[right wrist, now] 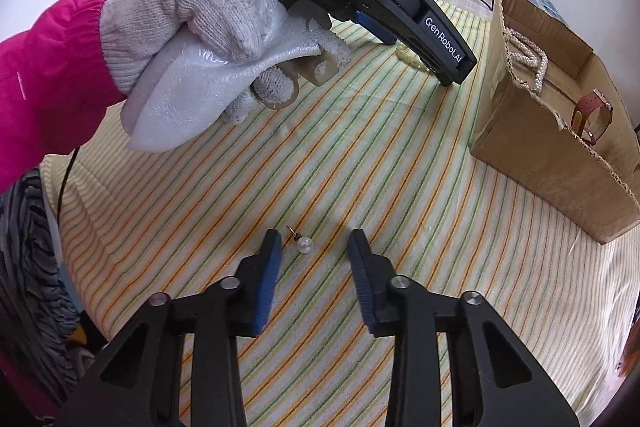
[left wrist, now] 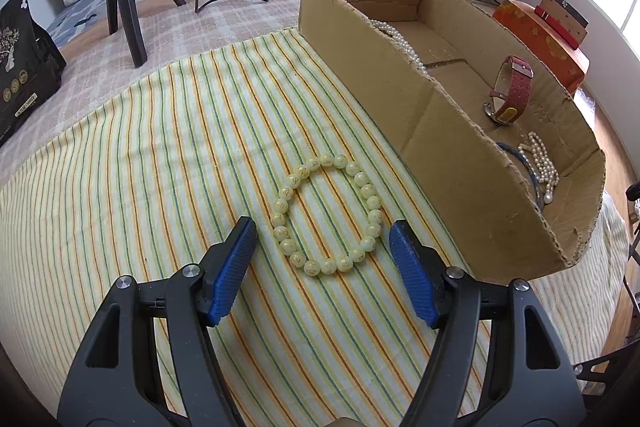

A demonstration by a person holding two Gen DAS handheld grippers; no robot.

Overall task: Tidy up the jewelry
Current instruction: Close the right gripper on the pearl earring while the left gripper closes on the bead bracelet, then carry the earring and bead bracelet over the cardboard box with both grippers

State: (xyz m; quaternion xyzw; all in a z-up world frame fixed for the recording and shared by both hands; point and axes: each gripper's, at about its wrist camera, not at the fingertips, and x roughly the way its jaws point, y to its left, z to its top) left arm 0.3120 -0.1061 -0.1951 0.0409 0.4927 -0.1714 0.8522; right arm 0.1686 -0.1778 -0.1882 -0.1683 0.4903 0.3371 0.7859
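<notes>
So the left gripper (left wrist: 322,235) is spread wide over the pale bead bracelet (left wrist: 328,215) lying flat on the striped cloth (left wrist: 160,167), pads either side, not touching it. The right gripper (right wrist: 314,247) is also unclenched, a tiny pearl earring (right wrist: 303,244) lying between its fingertips. The cardboard box (left wrist: 460,155) beside them already holds a pink watch (left wrist: 510,91) and pearl strands (left wrist: 540,163).

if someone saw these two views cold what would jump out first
A ring of pale yellow beads lies on the striped cloth, framed by the open left gripper. Beside it, a cardboard box already holds a pink-strapped watch. The right gripper brackets a tiny pearl earring.
</notes>
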